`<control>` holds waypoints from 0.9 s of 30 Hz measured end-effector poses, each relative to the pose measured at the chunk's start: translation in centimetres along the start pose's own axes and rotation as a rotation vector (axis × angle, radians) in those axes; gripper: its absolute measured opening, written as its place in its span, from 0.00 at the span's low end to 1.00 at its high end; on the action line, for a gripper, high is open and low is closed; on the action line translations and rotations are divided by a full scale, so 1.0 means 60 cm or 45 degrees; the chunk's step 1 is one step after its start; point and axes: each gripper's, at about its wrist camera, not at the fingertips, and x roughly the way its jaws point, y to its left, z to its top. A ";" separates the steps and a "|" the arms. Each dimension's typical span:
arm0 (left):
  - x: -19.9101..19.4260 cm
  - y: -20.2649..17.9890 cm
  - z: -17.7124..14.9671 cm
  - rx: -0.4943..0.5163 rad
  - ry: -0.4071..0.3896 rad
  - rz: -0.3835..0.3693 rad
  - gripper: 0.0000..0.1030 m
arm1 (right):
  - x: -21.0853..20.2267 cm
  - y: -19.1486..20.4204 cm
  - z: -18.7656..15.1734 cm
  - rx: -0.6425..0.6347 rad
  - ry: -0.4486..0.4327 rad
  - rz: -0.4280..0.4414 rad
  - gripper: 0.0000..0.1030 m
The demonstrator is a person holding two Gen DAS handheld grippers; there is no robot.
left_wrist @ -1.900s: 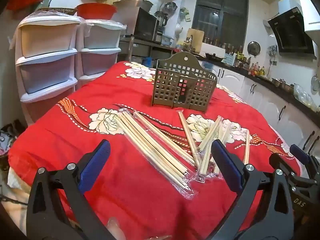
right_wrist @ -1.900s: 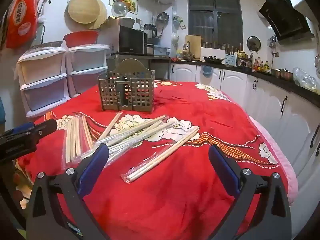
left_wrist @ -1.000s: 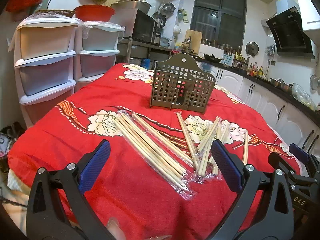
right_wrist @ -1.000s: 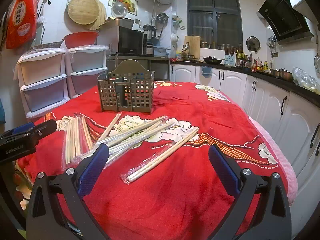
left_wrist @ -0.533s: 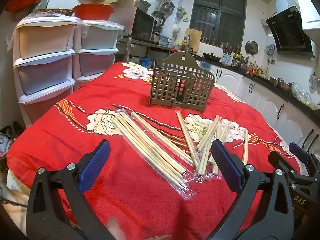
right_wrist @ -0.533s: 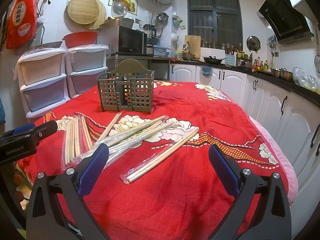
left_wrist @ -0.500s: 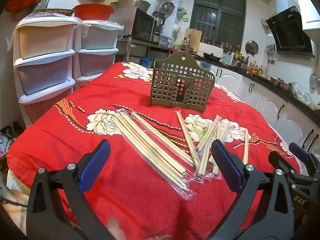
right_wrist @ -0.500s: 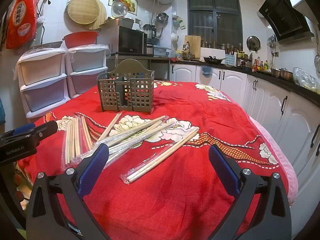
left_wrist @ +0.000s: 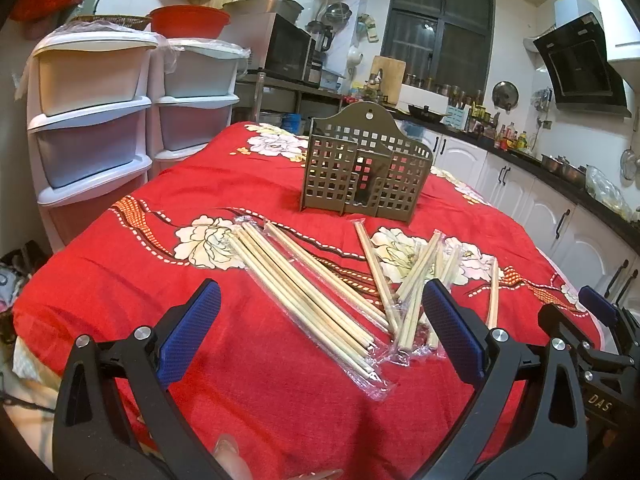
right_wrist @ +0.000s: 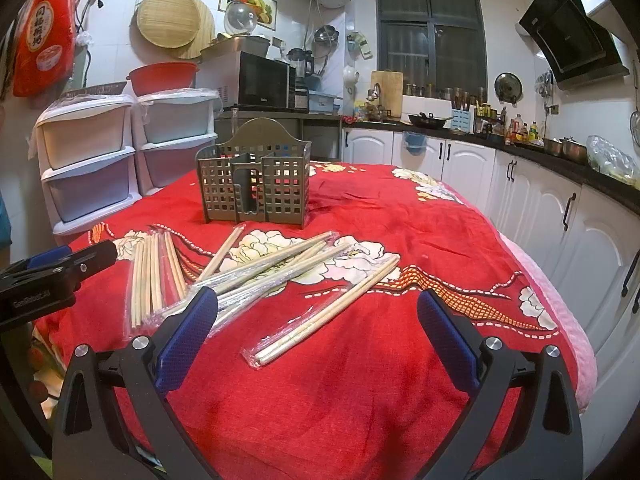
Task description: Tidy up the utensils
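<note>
Several packs of wooden chopsticks in clear wrappers lie on a red flowered tablecloth (left_wrist: pixel 120 264). A wide pack (left_wrist: pixel 308 300) lies ahead of my left gripper (left_wrist: pixel 320 320), which is open with nothing between its blue pads. A crossed heap of packs (left_wrist: pixel 420 276) lies to its right. In the right wrist view a single pack (right_wrist: pixel 328 312) lies just ahead of my right gripper (right_wrist: pixel 316 320), also open and empty. A brown grid utensil holder (left_wrist: pixel 366 170) (right_wrist: pixel 256 184) stands upright behind the chopsticks, with nothing showing inside it.
White plastic drawer units (left_wrist: pixel 96 120) stand left of the table. White kitchen cabinets (right_wrist: pixel 560 216) run along the right, close to the table edge. Each gripper shows at the edge of the other's view, the right gripper (left_wrist: pixel 600 320) and the left gripper (right_wrist: pixel 52 268).
Both views have crept slightly closer to the table; the chopsticks and holder have not moved. Both grippers stay open.
</note>
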 end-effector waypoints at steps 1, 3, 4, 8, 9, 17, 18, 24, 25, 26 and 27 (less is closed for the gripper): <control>0.001 0.000 -0.002 -0.002 0.004 -0.001 0.90 | 0.000 -0.001 0.000 0.000 0.000 0.000 0.94; 0.005 0.001 -0.002 -0.004 0.012 -0.003 0.90 | 0.000 0.000 0.000 0.000 0.000 -0.001 0.94; 0.005 0.001 -0.003 -0.005 0.015 -0.002 0.90 | 0.000 -0.001 0.000 0.000 0.000 0.000 0.94; 0.007 0.003 -0.001 -0.009 0.025 -0.003 0.90 | 0.003 0.002 0.000 0.000 0.003 0.002 0.94; 0.007 0.004 -0.002 -0.011 0.028 -0.005 0.90 | 0.004 0.001 0.002 0.000 0.005 0.003 0.94; 0.027 0.026 0.008 -0.049 0.103 0.009 0.90 | 0.027 0.009 0.001 0.008 0.048 0.014 0.94; 0.030 0.030 0.008 -0.059 0.113 0.009 0.90 | 0.033 0.007 0.002 0.015 0.059 0.013 0.94; 0.053 0.061 0.023 -0.110 0.176 0.012 0.90 | 0.065 -0.005 0.017 0.051 0.128 0.033 0.94; 0.057 0.066 0.026 -0.112 0.189 0.017 0.90 | 0.069 -0.008 0.020 0.058 0.140 0.041 0.94; 0.061 0.072 0.029 -0.120 0.201 0.014 0.90 | 0.077 -0.008 0.024 0.060 0.159 0.050 0.94; 0.065 0.078 0.031 -0.133 0.214 0.008 0.90 | 0.086 -0.009 0.027 0.061 0.180 0.056 0.94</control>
